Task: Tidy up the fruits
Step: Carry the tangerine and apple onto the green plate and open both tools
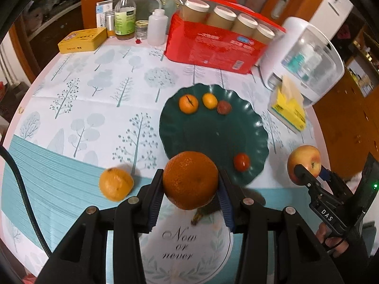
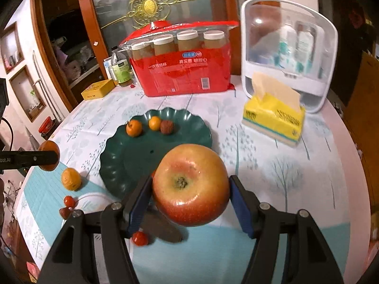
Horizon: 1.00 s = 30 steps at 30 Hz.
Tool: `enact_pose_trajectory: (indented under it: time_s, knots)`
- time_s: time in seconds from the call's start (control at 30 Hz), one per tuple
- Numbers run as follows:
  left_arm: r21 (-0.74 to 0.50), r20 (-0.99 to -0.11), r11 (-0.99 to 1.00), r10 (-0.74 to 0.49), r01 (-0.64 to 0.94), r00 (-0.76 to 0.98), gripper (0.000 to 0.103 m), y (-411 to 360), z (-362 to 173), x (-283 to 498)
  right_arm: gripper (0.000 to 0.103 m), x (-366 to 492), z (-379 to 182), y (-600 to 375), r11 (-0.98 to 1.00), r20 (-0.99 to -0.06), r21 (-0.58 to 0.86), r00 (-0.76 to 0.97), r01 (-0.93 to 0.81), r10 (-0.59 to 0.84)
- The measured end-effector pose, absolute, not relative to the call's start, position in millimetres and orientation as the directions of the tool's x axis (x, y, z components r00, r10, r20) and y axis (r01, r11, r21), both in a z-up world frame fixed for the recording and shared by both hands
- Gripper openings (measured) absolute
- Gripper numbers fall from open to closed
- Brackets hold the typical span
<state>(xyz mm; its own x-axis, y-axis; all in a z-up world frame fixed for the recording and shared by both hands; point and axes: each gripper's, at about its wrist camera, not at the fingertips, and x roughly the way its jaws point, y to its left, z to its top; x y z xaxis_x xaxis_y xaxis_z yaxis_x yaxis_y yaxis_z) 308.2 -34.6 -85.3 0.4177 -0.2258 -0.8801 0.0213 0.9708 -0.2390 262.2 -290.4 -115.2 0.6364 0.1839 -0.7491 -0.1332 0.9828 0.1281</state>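
My left gripper (image 1: 190,184) is shut on a large orange (image 1: 190,179) and holds it above the table, just short of the dark green scalloped plate (image 1: 213,137). My right gripper (image 2: 190,194) is shut on a red-yellow apple (image 2: 190,184), held at the near edge of the plate (image 2: 132,161). On the plate lie two small oranges (image 1: 188,104), a brown lychee (image 1: 223,107) and a small red tomato (image 1: 241,162). A loose orange (image 1: 116,184) lies on the cloth left of the plate. The apple also shows in the left wrist view (image 1: 304,159).
A red pack of jars (image 1: 220,42), a white plastic caddy (image 1: 305,59) and a yellow tissue box (image 1: 287,108) stand behind and right of the plate. Bottles (image 1: 125,14) and a yellow tin (image 1: 83,40) are at the back left. Small red fruits (image 2: 139,237) lie near the front edge.
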Motion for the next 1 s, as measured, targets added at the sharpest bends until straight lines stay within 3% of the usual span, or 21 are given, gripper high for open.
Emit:
enact_pose_trajectory:
  time_s: [0.73,0.8,0.87,1.0]
  knots:
    - [-0.281,-0.892,0.960,-0.256,-0.013,0.371,0.043,-91,-179,356,0.066,344,-180,-286,0.939,-0.749,0.295,0.566,-0.178,0.343]
    - [-0.274,-0.896,0.962,-0.250,-0.012,0.366,0.047,-93,-181,358,0.066,346,-184,-284,0.934,-0.752,0.307,0.555,-0.184,0.357]
    - [-0.280,-0.894,0.960,-0.255,-0.016,0.368,0.070,-92,-181,358,0.066,346,-186,-282,0.931,-0.753,0.315,0.548,-0.186,0.364]
    - [-0.307,-0.887,0.951,-0.271,-0.040,0.374,0.075,-88,-179,353,0.071,343,-184,-286,0.915,-0.731,0.368,0.556,-0.167,0.395]
